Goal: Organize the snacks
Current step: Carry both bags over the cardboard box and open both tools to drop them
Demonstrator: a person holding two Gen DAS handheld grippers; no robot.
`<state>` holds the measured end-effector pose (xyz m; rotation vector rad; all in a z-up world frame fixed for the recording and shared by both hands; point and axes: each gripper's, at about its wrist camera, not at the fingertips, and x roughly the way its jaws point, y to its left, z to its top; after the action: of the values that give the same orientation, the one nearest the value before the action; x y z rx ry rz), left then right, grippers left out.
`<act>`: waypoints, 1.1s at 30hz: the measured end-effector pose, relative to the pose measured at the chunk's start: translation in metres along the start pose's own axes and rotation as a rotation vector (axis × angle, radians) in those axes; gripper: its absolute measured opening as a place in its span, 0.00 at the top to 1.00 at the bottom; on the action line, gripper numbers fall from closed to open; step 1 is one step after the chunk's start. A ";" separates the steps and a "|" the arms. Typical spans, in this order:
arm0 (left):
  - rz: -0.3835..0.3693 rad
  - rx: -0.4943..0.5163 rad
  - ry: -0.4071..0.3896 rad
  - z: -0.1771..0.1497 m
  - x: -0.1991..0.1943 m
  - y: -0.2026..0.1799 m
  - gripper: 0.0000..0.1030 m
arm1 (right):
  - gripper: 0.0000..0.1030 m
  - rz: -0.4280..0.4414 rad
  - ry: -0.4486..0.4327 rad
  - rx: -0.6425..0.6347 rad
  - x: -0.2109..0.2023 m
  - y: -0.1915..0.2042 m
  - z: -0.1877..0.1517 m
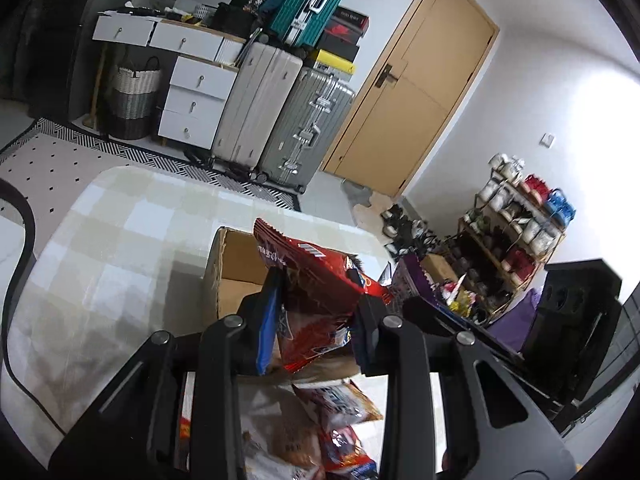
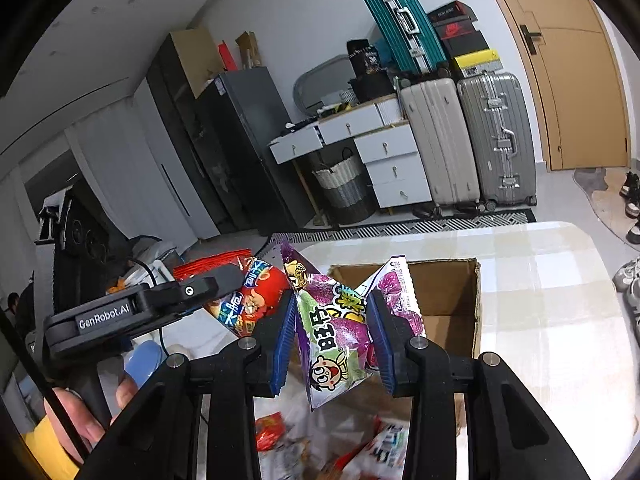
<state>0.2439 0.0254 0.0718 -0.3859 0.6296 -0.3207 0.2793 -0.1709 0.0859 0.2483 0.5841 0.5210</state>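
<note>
Left gripper [image 1: 316,312]: fingers clamped on a red snack bag [image 1: 316,280]; the bag stands up between the blue pads, held above the near side of the cardboard box [image 1: 236,276]

Right gripper [image 2: 334,328]: fingers pinched on a purple and green snack bag [image 2: 340,332], which is squeezed into a crease between the pads; the bag hangs just in front of the box's open top

Cardboard box: open, flaps up, standing on the table [image 1: 120,240]; its inside looks bare brown where it shows, though much of it is hidden behind the bags

Table: covered by a pale checked cloth; the box sits near its middle

Loose snacks [image 1: 320,420]: several packets lie on the table below both grippers, red and orange among them; blurred, so the prints cannot be read

Two grippers together: in the right wrist view the left gripper with its red bag is just to the left of the purple bag, close but apart

Hand [image 2: 80,420]: a person's hand shows at the lower left, under the left gripper's body
</note>
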 end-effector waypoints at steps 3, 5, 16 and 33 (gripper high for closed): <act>0.009 -0.007 0.024 0.006 0.031 0.009 0.73 | 0.66 -0.011 0.026 0.013 0.019 -0.014 0.005; 0.025 -0.006 0.044 0.011 0.052 0.012 0.73 | 0.66 -0.023 0.046 0.017 0.031 -0.021 0.006; 0.071 0.006 0.129 0.023 0.138 0.026 0.73 | 0.66 -0.056 0.140 0.048 0.081 -0.055 -0.002; 0.075 0.006 0.204 -0.003 0.178 0.042 0.73 | 0.62 -0.157 0.230 0.032 0.105 -0.066 -0.015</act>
<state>0.3853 -0.0093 -0.0385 -0.3249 0.8411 -0.2923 0.3713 -0.1695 0.0016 0.1719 0.8288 0.3912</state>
